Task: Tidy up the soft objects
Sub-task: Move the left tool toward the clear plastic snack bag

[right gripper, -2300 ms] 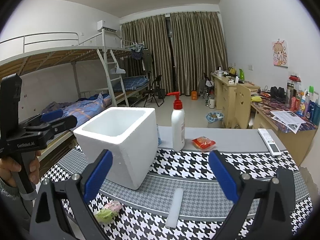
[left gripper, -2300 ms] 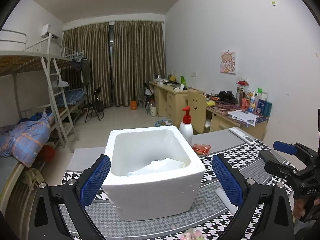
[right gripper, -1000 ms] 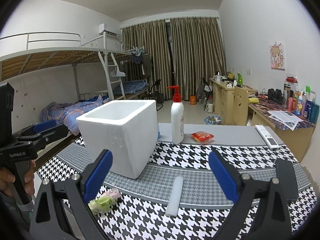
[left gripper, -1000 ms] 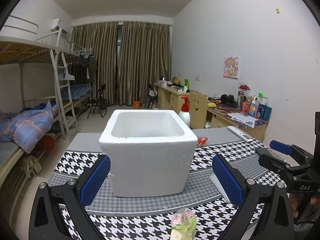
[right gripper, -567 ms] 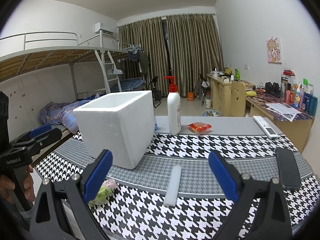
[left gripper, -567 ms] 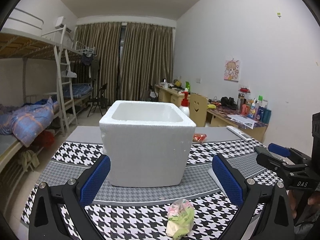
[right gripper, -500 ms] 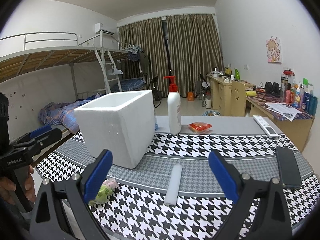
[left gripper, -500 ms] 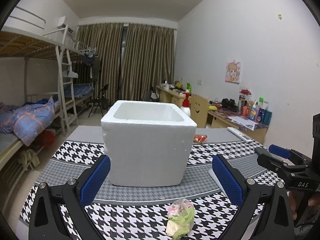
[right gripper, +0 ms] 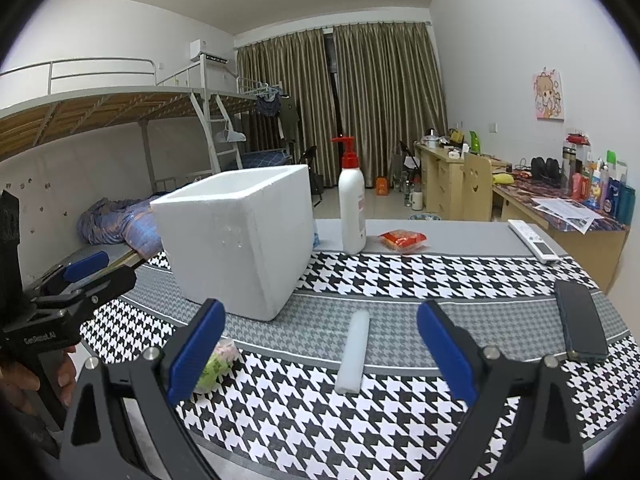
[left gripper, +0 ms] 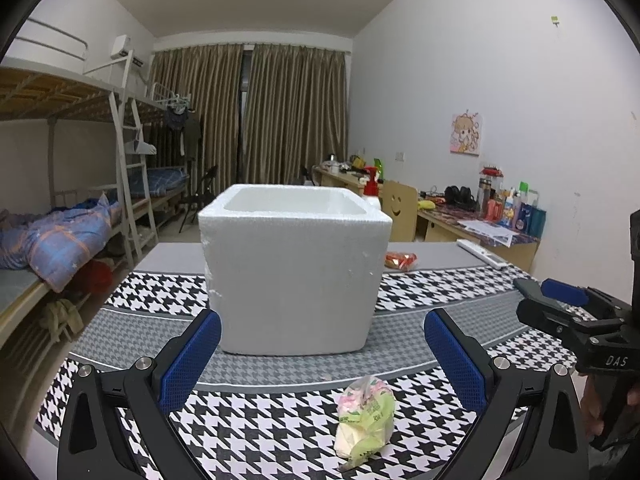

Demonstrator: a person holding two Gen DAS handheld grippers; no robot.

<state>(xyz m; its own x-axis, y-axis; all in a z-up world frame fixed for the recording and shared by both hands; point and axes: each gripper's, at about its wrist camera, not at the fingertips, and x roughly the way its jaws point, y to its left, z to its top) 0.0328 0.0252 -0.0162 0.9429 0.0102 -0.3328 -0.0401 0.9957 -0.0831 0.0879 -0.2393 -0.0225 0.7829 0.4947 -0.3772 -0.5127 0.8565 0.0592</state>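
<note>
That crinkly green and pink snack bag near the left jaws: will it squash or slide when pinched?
The green and pink plastic snack bag looks puffy and crumpled, so it probably gives under the jaws. It seems light, and may skid on the houndstooth cloth if nudged.

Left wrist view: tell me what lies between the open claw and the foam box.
Only bare houndstooth cloth; the pink-green packet sits nearer the left claw than the foam box.

- I'm seeing a crumpled pink-and-green soft packet (left gripper: 366, 416) lying on the houndstooth cloth, just in front of the foam box.
- The white foam box (left gripper: 294, 268) is standing upright, open-topped.
- A white foam stick (right gripper: 353, 352) is lying flat nearby.
</note>
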